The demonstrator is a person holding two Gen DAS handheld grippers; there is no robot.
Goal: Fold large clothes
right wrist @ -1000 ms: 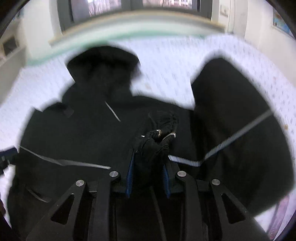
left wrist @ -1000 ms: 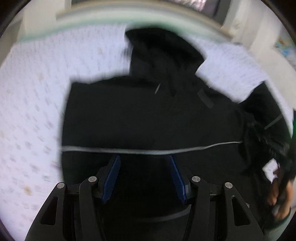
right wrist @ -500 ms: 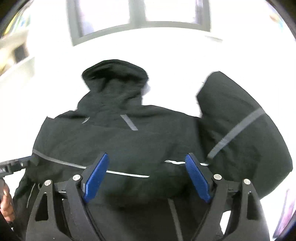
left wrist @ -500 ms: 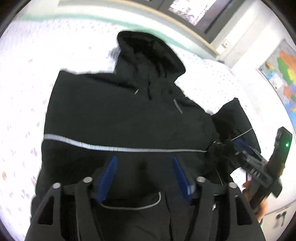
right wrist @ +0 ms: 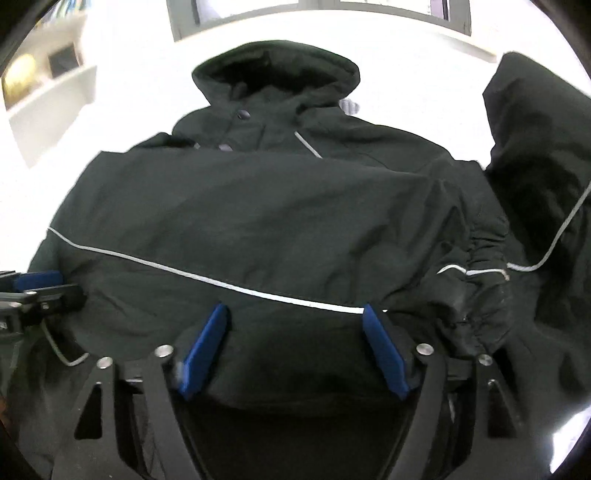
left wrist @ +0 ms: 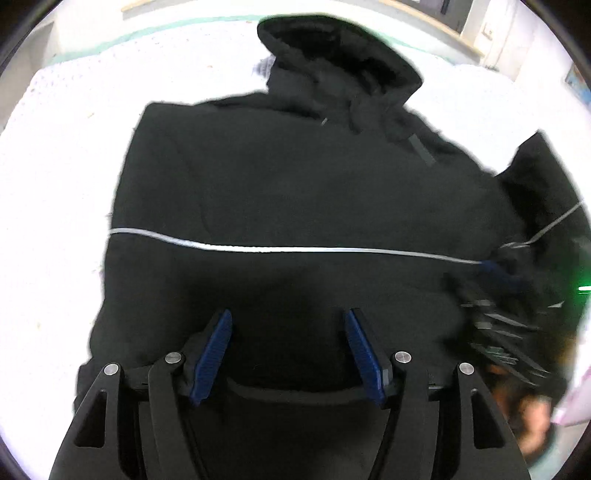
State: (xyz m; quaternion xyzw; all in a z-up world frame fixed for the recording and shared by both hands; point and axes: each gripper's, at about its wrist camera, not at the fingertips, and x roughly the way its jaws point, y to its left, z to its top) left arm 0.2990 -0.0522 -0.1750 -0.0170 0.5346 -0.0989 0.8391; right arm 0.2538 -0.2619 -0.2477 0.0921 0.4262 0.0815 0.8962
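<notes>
A black hooded jacket [left wrist: 277, 184] [right wrist: 258, 206] lies spread on a white patterned cover, hood [right wrist: 277, 66] at the far end. One sleeve is folded across the chest, and its gathered cuff [right wrist: 480, 280] rests on the front. The other sleeve [right wrist: 535, 166] lies out to the right. A grey reflective stripe [left wrist: 277, 249] runs across the body. My left gripper [left wrist: 288, 314] hangs open over the lower front, nothing between its blue pads. My right gripper [right wrist: 294, 307] stands open above the stripe, left of the cuff, also with nothing between its pads. It shows blurred in the left wrist view [left wrist: 495, 273].
The white cover [left wrist: 55, 166] reaches out on all sides of the jacket. A window [right wrist: 240, 7] and a shelf [right wrist: 48, 85] stand behind it. A person's hand [left wrist: 532, 417] shows at the lower right of the left wrist view. My left gripper's tip [right wrist: 37, 284] pokes in at the right wrist view's left edge.
My right gripper let go of the sleeve cuff and opened wide; the cuff now lies on the jacket's front to its right. My left gripper opened a little wider.
</notes>
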